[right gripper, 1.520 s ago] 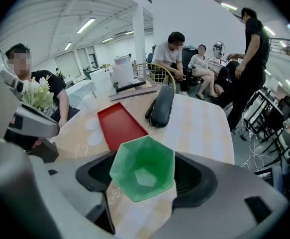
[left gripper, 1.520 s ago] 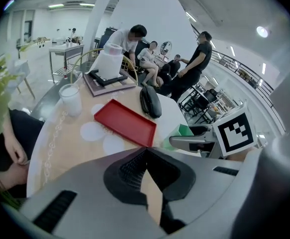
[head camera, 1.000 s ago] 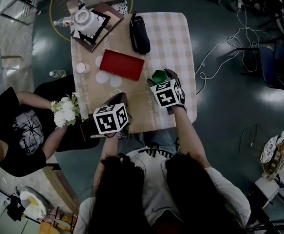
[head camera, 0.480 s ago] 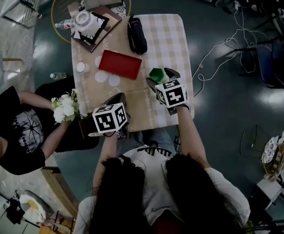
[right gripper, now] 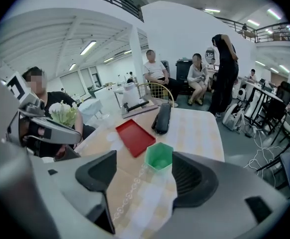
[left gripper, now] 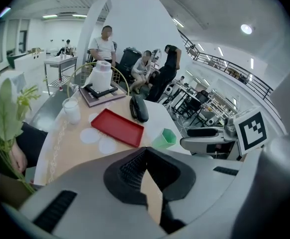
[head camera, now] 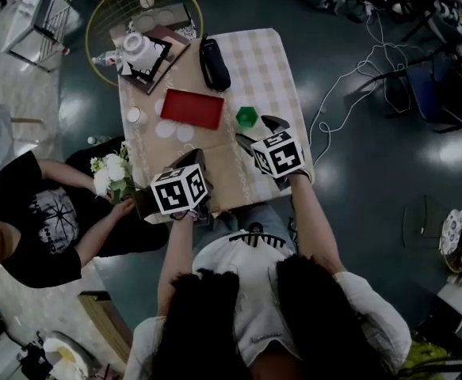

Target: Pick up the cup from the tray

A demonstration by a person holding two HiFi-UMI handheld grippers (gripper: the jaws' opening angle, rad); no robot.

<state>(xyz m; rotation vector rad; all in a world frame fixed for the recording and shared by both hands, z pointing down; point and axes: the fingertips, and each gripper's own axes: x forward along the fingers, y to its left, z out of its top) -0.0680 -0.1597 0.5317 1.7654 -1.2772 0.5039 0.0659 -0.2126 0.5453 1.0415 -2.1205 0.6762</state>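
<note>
The green hexagonal cup (head camera: 247, 117) stands upright on the table, just right of the empty red tray (head camera: 192, 108) and not on it. My right gripper (head camera: 259, 133) is open, its jaws just short of the cup and spread wider than it; nothing is held. In the right gripper view the cup (right gripper: 159, 156) sits a little beyond the gap of that gripper (right gripper: 149, 176), with the tray (right gripper: 136, 136) to its left. My left gripper (head camera: 191, 163) hovers over the table's near edge, jaws together and empty. Its own view shows the tray (left gripper: 117, 127) and cup (left gripper: 164, 138) ahead.
A black pouch (head camera: 213, 64) lies behind the tray. A white appliance on a dark board (head camera: 139, 46) sits at the far left corner. A small glass (head camera: 134, 115) and white coasters (head camera: 166, 129) lie left of the tray. A seated person holds white flowers (head camera: 112, 172) at the table's left edge.
My right gripper has drawn back from the green cup, which now stands by itself on the table. The left gripper has barely moved. The head view has shifted.
</note>
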